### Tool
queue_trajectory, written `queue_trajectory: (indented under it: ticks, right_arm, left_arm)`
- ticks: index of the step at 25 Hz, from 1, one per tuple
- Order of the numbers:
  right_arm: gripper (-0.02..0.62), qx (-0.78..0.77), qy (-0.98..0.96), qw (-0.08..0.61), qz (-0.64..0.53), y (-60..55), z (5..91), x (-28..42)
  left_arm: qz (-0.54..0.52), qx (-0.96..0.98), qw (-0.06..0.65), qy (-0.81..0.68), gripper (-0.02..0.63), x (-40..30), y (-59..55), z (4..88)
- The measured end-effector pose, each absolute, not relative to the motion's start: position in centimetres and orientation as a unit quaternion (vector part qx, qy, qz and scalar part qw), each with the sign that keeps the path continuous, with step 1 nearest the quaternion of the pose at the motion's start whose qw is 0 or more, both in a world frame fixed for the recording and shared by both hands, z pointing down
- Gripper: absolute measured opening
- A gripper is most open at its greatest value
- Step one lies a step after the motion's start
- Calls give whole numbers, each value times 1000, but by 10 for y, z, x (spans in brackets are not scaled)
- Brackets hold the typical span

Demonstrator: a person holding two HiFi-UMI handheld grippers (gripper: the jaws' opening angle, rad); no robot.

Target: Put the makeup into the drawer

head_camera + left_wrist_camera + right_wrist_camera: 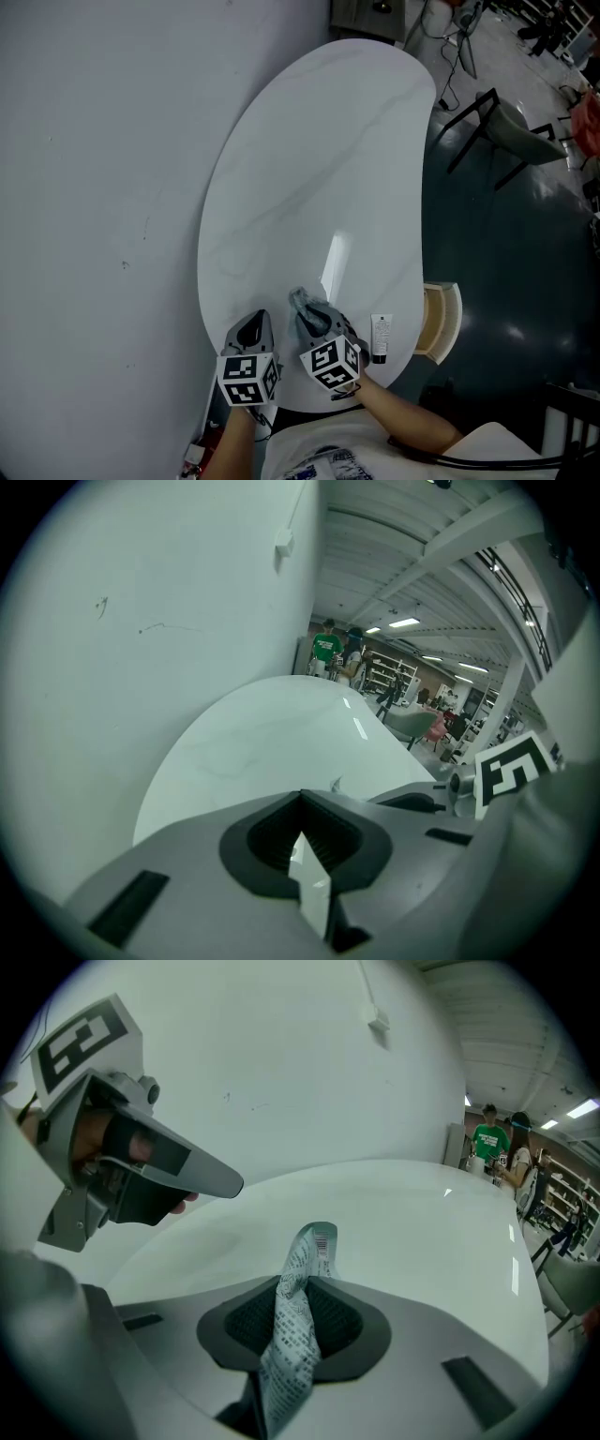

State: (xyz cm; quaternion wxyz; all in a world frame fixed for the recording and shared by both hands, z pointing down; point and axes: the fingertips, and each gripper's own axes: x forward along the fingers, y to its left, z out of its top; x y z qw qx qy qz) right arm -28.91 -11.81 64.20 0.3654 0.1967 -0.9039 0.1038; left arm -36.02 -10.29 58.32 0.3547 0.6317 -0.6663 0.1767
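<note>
I read the bench (319, 169) as glossy white with faint grey veining. The left claw (251, 328) and right claw (309, 314) are grey with black ribbed pads (339, 1318). Each marker cube (247, 380) carries black-and-white squares. The sachet (295, 1326) is pale silver-white with fine dark print and a small barcode. At the bench's right edge, the tube (380, 336) is white with a black cap, and the drawer (448, 319) is cream.

Nothing can be read outright. The sachet (296, 1335) carries dense lines of fine print and a small barcode near its top edge, all too small to make out. The white tube (380, 336) on the table (309, 169) shows a dark printed block, illegible.
</note>
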Motion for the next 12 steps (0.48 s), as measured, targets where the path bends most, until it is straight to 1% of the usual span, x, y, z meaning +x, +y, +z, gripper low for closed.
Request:
queue_trajectory:
  ticks: [12]
  right_arm:
    - [71,182,-916,343,105,-125,611,-261]
  left_arm:
    - [170,615,335,-694,15,-333,-95,559]
